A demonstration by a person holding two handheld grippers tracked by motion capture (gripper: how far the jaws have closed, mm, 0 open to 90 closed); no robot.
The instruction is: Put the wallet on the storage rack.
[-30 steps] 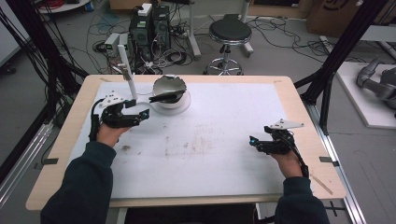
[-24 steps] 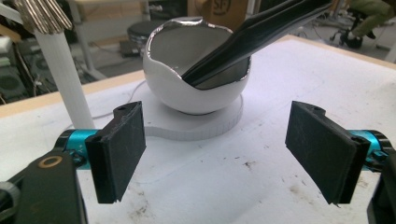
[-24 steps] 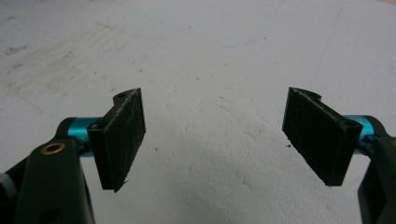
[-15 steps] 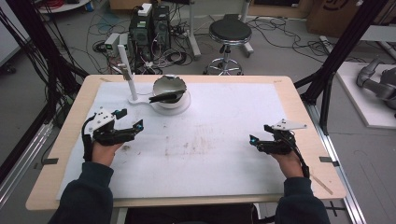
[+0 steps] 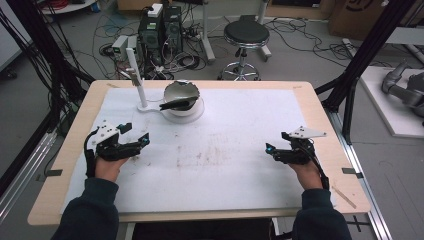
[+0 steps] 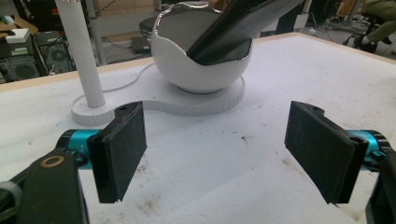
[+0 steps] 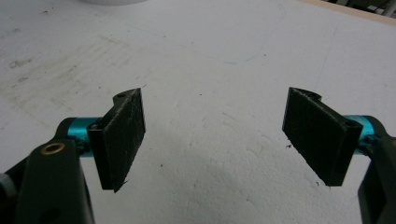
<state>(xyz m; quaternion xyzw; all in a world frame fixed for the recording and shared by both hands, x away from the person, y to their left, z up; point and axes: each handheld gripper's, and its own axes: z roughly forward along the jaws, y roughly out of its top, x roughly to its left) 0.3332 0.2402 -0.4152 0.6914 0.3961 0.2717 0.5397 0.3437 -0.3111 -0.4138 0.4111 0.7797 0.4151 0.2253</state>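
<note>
- We hold the left gripper (image 5: 134,139) low over the stained white sheet (image 5: 230,165) that covers the wooden table (image 5: 320,107), at its left side; the jaws stand wide apart with nothing between them.
- From the left gripper view (image 6: 215,149) we look between the two black pads straight at the round white bowl with a shiny metal inner face (image 6: 187,65), which stands near, ahead of the jaws but apart from them.
- The bowl sits on a flat white base (image 6: 154,103), and a long black tool (image 6: 243,23) leans in it, tilted up over the rim.
- A slim white upright post (image 6: 81,51) rises from the same base, just beside the bowl.
- In the high view the bowl (image 5: 182,97) stands at the far side of the table, left of centre.
- We hold the right gripper (image 5: 277,149) at the table's right side, well apart from the bowl, its jaws spread wide and empty over bare sheet (image 7: 215,135).
</note>
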